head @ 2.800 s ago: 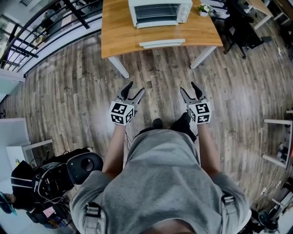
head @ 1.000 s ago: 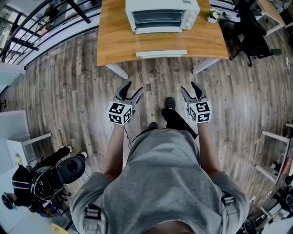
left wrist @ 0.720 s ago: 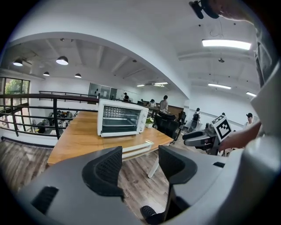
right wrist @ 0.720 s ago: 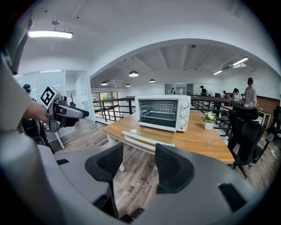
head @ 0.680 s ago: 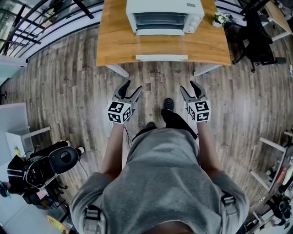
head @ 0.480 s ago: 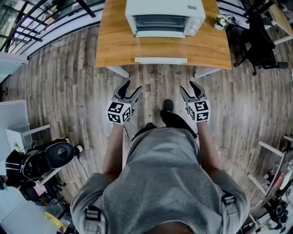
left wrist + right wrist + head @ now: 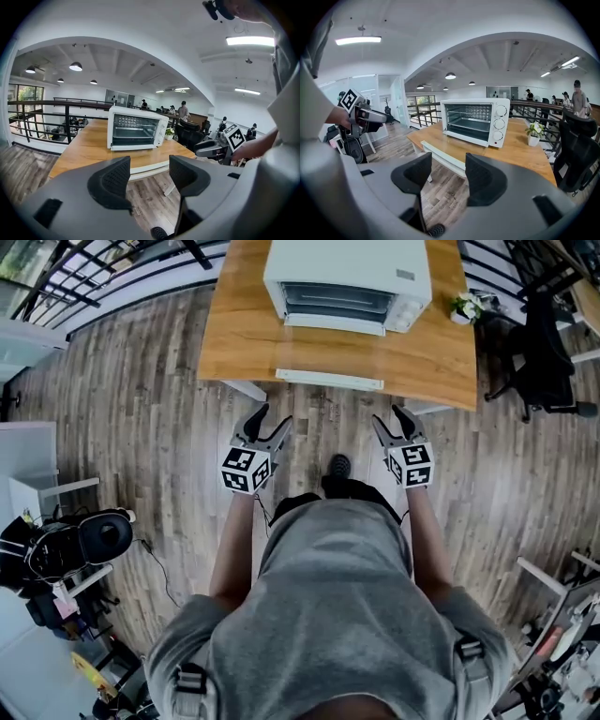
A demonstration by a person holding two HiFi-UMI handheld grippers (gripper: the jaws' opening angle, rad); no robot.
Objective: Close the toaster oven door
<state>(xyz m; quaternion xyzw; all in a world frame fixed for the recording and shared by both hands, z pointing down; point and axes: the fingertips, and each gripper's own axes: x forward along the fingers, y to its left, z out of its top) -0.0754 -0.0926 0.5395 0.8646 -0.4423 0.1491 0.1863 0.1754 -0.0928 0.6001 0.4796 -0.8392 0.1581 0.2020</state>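
Clear plank floor (image 7: 319, 418) ahead of the left hand-held gripper (image 7: 275, 418) and right hand-held gripper (image 7: 387, 416), both short of the light wooden surface (image 7: 239, 343). Bare wood strip in front of the white toaster oven (image 7: 347, 268). Beside its right flank, a small potted plant (image 7: 466, 306); past that corner, a black office chair (image 7: 544, 362).

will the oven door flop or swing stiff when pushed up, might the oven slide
The door lies flat and straight, so it looks rigid and probably swings on its hinge. The toaster oven stands on a smooth table, so it may slide.
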